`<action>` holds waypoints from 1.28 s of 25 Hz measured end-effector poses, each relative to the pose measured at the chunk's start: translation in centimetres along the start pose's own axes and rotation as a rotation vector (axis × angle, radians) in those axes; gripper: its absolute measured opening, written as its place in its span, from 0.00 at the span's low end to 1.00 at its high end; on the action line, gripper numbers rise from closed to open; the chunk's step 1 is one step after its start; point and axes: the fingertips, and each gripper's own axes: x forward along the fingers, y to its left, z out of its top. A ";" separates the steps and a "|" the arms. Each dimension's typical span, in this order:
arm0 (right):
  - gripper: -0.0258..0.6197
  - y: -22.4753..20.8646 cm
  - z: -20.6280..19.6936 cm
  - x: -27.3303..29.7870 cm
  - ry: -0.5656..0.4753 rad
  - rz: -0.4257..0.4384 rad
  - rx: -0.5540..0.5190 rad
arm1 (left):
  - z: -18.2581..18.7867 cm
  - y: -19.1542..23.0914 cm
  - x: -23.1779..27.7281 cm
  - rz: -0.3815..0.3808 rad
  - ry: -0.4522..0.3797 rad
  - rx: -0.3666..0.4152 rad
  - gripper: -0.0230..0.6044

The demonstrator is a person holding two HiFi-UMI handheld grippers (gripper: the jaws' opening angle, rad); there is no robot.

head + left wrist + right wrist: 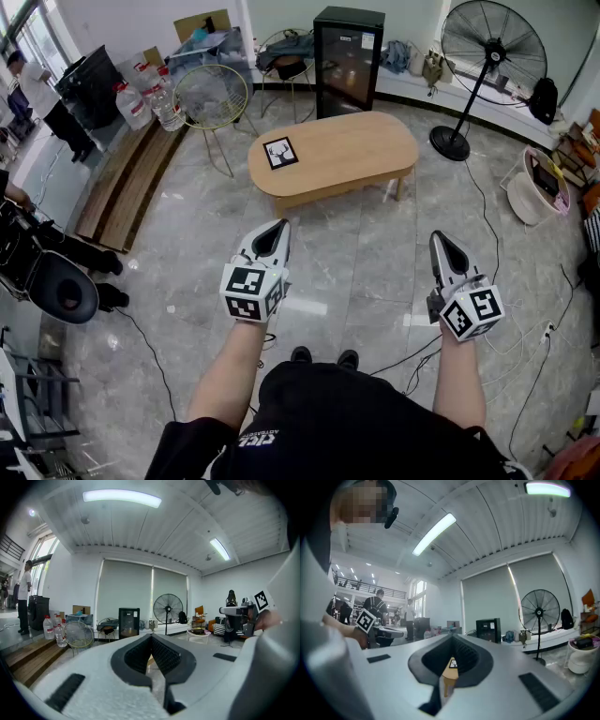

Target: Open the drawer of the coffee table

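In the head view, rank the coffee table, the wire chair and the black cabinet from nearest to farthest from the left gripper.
Measured from the left gripper:
1. coffee table, straight ahead on the floor.
2. wire chair, ahead and to the left.
3. black cabinet, beyond the table, by the far wall.

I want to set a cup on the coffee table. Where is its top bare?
Bare: the tabletop right of the deer card, to its rounded end. The floor before it is open too. Crowded: bottles and wire chair at far left.
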 end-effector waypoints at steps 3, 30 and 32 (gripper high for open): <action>0.04 -0.5 -0.2 0.1 0.000 0.001 -0.002 | 0.0 -0.1 0.4 0.000 0.003 0.000 0.05; 0.05 -5.2 -2.0 -5.4 0.012 0.088 0.115 | -2.5 -7.4 1.8 -0.010 0.038 -0.015 0.05; 0.05 -5.7 -2.2 -5.2 0.016 0.085 0.115 | -2.7 -7.4 2.4 -0.015 0.035 -0.016 0.05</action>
